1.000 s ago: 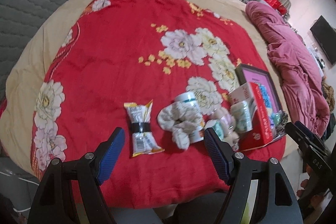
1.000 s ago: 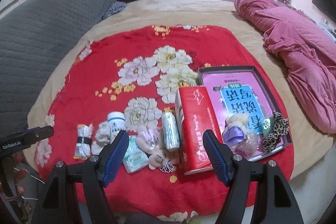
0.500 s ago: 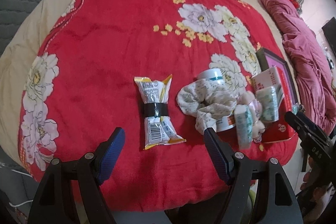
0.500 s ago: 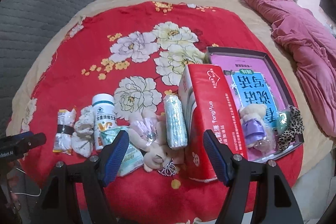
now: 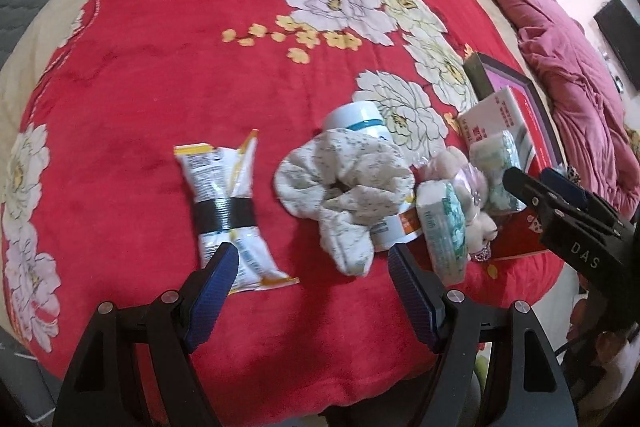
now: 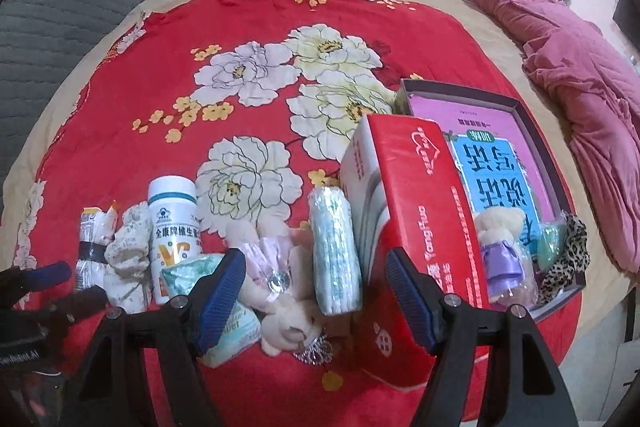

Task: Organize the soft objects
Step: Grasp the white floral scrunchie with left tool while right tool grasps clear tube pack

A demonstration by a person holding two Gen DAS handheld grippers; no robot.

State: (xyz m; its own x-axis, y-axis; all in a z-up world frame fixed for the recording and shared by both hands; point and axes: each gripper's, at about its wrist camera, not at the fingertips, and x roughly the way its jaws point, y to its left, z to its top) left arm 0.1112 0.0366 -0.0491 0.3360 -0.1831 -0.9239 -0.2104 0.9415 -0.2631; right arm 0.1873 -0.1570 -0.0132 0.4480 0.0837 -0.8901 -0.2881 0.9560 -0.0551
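My left gripper (image 5: 312,263): fingers wide, nothing between pads. Snack packet (image 5: 226,207) at 11 o'clock of it, black band round middle, overlapped by left fingertip. Floral scrunchie (image 5: 344,187) at 1 o'clock, draped over white bottle (image 5: 358,117).

My right gripper (image 6: 314,269): fingers wide, empty. Plush bear (image 6: 280,323) and tissue pack (image 6: 334,247) framed between them. Red tissue box (image 6: 420,211) at 2 o'clock, touching tray (image 6: 536,143); in tray, second bear (image 6: 500,243) and leopard scrunchie (image 6: 568,259).

All on red floral blanket (image 6: 168,75) on bed.
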